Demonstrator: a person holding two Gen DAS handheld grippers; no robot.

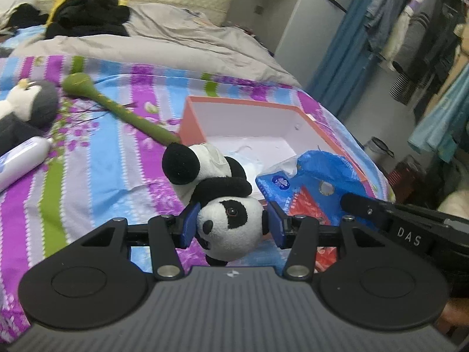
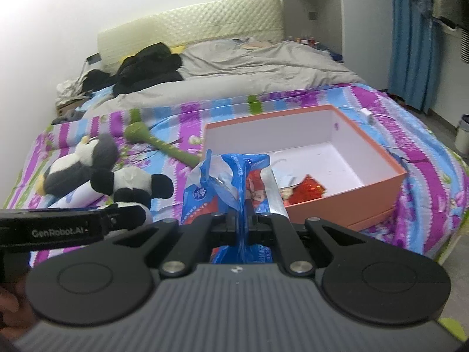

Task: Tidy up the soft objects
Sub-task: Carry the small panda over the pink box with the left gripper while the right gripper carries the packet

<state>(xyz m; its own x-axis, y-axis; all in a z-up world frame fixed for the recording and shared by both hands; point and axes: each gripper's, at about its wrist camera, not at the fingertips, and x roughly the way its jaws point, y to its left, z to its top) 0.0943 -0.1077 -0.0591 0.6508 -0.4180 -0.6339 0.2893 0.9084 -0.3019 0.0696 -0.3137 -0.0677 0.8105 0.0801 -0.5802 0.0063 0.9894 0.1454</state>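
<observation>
Blue pads of my left claw (image 1: 231, 228) clamp the head of a plush panda (image 1: 218, 193), one pad on each side of its face, its black-and-white body hanging out ahead of the fingers above the striped bedsheet (image 1: 96, 170). My right claw (image 2: 241, 220) is pinched tight on a fold of a blue plastic tissue pack (image 2: 225, 182), which stands up in front of it just at the near corner of the orange box (image 2: 378, 189). That open box sits on the bed with its white inside showing, and a red crinkly item (image 2: 307, 189) lies in its near corner. From the left wrist view, the tissue pack sits just right of the panda, against the box's near wall. Farther left on the sheet lie a grey-and-white penguin plush (image 2: 79, 164), a green long-handled soft toy (image 1: 114, 105) reaching toward the box's left wall, and a white bottle (image 1: 23, 161). A grey duvet (image 1: 176, 38) and a heap of black clothes (image 1: 88, 14) cover the far end of the bed.
</observation>
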